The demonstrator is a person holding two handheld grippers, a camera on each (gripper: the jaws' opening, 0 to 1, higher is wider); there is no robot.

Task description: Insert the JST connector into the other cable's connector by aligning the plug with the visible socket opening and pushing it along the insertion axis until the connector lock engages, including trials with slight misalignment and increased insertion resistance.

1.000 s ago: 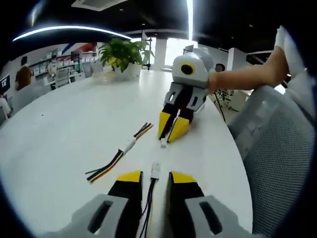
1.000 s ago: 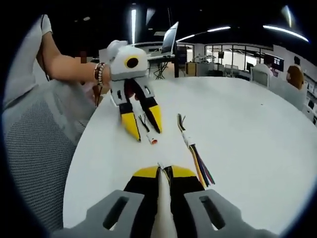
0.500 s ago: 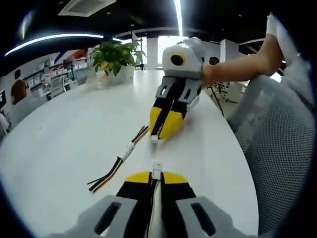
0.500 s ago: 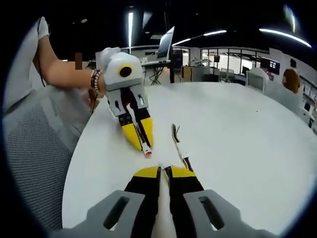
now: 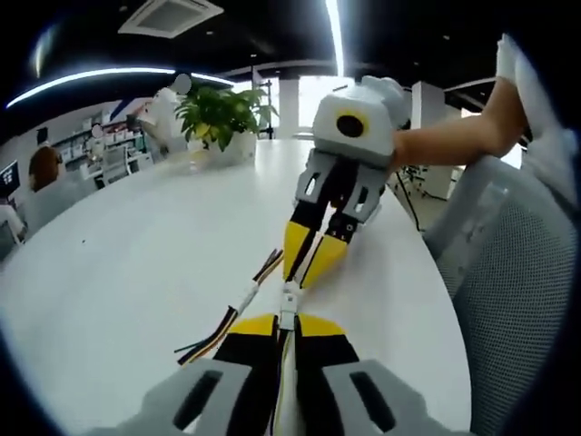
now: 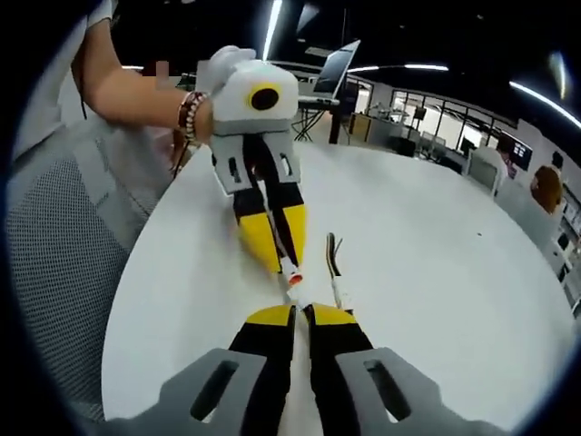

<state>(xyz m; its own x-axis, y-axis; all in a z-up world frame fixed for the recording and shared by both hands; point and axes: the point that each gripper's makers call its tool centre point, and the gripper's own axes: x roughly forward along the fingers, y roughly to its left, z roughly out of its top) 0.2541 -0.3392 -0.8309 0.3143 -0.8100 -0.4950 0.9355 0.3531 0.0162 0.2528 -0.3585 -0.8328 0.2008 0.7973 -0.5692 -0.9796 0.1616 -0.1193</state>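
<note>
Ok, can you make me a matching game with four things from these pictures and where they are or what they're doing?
Things:
1. potted plant
2. spare cable
3. laptop
4. left gripper

Places or states:
A. open on a stand in the background
B. lying loose on the white table
C. shut on a cable with a red-tipped connector
D. at the far end of the table

Pairs: 1-D, 2-B, 3-A, 4-C

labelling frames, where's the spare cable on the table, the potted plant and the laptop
spare cable (image 5: 243, 297): left gripper view, on its white connector mid-length.
potted plant (image 5: 221, 107): left gripper view, on the green leaves.
laptop (image 6: 334, 71): right gripper view, on the open screen.
</note>
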